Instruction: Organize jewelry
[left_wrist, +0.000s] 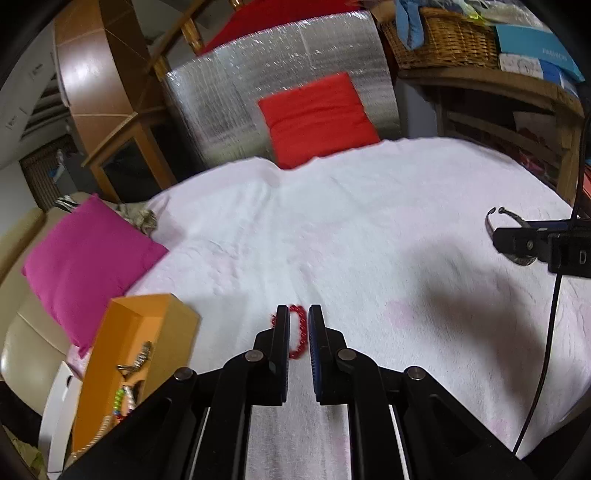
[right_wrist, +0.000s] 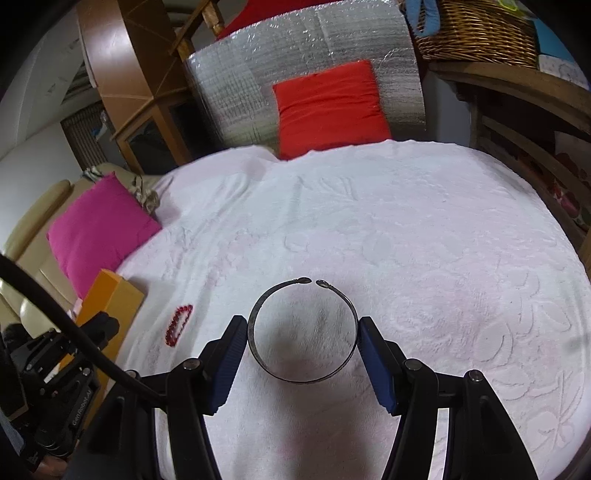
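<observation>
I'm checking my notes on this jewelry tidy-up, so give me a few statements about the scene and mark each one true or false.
1. The right gripper grips a metal bangle across its width. True.
2. The bangle is a closed ring. False: it has a gap between two knobbed ends on its far side.
3. The red bead bracelet lies inside the orange box. False: it lies on the white cloth, to the right of the box.
4. The orange box already holds jewelry. True.
5. The left gripper stands wide open. False: it is shut.
</observation>
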